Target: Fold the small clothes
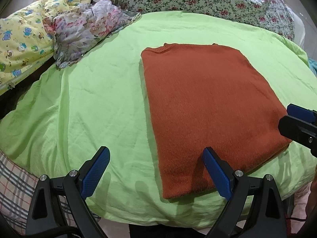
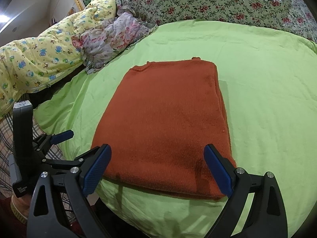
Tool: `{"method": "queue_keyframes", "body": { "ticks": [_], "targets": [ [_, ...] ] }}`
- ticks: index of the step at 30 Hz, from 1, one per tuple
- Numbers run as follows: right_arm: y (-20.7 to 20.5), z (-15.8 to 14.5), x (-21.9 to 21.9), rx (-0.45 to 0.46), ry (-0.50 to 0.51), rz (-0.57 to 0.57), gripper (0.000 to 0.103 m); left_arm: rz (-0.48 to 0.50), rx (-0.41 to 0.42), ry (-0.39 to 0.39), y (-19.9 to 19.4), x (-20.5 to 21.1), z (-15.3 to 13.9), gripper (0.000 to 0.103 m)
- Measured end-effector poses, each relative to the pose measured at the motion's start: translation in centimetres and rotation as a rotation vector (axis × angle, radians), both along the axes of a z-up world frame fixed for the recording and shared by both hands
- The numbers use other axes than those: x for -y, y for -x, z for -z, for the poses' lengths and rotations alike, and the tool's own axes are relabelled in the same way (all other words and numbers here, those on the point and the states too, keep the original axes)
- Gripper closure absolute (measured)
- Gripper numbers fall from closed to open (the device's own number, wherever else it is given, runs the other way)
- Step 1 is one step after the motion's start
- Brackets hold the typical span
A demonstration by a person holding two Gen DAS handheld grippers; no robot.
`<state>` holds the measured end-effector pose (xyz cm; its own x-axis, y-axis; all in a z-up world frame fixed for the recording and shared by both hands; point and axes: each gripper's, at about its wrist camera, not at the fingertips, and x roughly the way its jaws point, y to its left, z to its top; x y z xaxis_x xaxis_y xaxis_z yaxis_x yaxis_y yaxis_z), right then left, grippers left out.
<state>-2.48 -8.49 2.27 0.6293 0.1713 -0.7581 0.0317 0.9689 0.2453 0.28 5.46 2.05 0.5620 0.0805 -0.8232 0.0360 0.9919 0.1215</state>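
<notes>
Sweater (image 2: 164,123) folded flat on green sheet (image 2: 267,99)

Both cameras are looking forward and down along their own fingers, sitting low and near the bed's front edge. The left wrist view is facing the green sheet (image 1: 89,99) left of the folded sweater (image 1: 208,103); the right wrist view is facing the sweater (image 2: 168,123) squarely. Both are sharing sweater, sheet and the far quilts (image 2: 227,2).
</notes>
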Motion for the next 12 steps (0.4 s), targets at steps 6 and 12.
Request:
{"method": "queue_keyframes", "body": {
  "ticks": [6,12],
  "targets": [
    [0.06,0.00,0.08,0.000,0.001,0.001,0.009,-0.005,-0.003,0.004,-0.26,-0.15,-0.19,0.008],
    [-0.06,0.19,0.57,-0.002,-0.004,0.005,0.009,-0.016,-0.005,0.008,-0.69,-0.47,-0.21,0.008]
  ]
}}
